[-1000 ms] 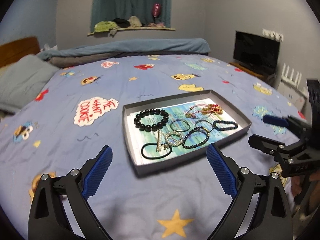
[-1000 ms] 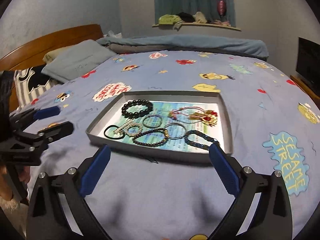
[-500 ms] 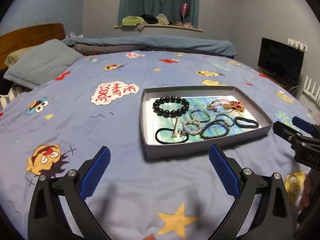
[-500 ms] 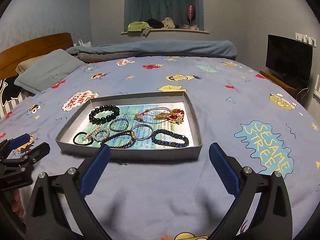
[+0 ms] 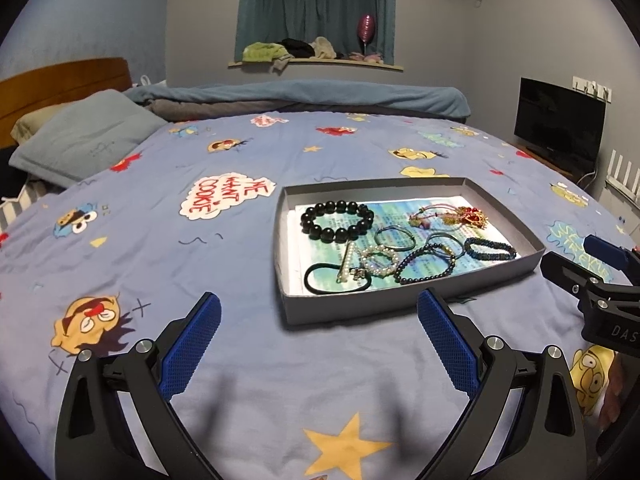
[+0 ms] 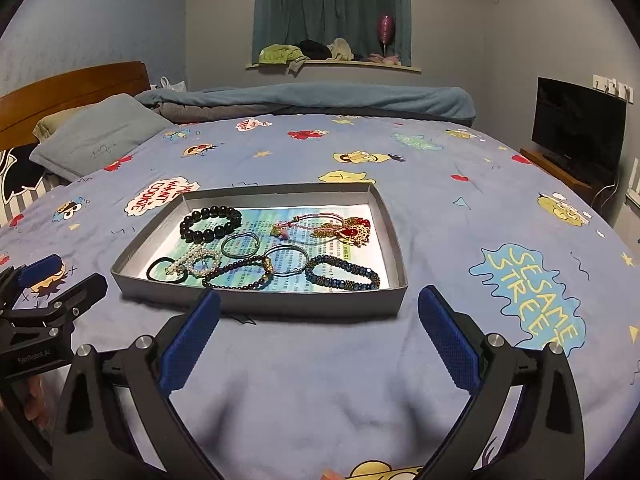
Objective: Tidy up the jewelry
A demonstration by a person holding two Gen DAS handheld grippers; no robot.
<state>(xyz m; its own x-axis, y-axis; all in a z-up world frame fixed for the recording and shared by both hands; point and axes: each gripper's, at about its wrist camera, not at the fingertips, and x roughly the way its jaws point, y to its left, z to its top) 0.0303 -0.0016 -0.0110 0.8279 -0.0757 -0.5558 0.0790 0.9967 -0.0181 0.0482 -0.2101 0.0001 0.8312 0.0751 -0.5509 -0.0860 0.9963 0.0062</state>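
Bedspread (image 6: 420, 184) with cartoon prints carries a grey tray (image 6: 256, 303) of bracelets, among them a black bead bracelet (image 6: 210, 222), while left gripper (image 5: 318, 338) and right gripper (image 6: 319, 336) hover before it, both spread wide and empty.

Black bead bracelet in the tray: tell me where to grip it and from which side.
Grip the black bead bracelet across its near arc, with one of the fingers inside the loop and one outside, coming straight down from above. It lies flat on the paper in the far-left corner of the gray tray, whose walls block a sideways approach; its right side, toward the thin ring, looks freest.
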